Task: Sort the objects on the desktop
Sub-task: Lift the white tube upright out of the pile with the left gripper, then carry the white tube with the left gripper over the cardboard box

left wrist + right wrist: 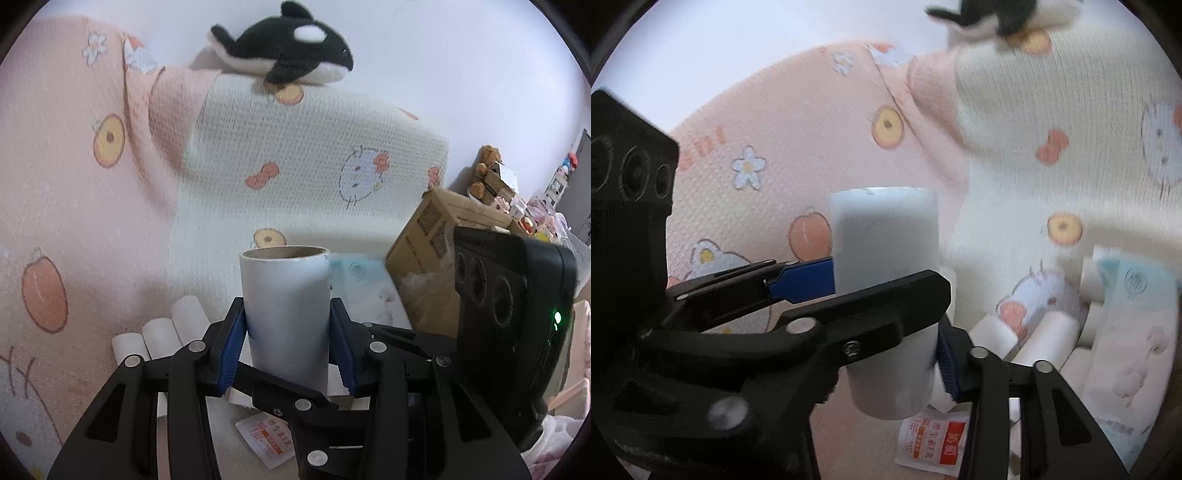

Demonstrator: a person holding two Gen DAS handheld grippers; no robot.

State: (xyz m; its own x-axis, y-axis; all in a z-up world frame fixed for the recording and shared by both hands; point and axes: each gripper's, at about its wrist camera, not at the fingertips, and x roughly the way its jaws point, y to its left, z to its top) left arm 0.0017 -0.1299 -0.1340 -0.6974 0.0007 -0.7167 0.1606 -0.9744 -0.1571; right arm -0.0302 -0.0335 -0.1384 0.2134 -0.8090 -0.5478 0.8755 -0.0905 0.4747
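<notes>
A white cardboard tube [286, 314] stands upright between the blue pads of my left gripper [288, 343], which is shut on it. The tube also shows in the right wrist view [886, 266], where the left gripper's fingers [801, 286] clamp it from the left. My right gripper [923, 354] sits right beside the tube, with one blue pad [947, 360] against its right side; its other finger is hidden. Its black body [513, 314] shows at right in the left wrist view. Several small white rolls [159, 338] lie on the desk behind the tube.
A pink and white cartoon-print blanket [258, 155] covers the background, with a plush orca [288, 48] on top. A cardboard box [436, 236] stands at right with small figurines behind. A white and orange sachet [934, 443] lies on the desk below the tube. A tissue pack [1137, 325] lies at right.
</notes>
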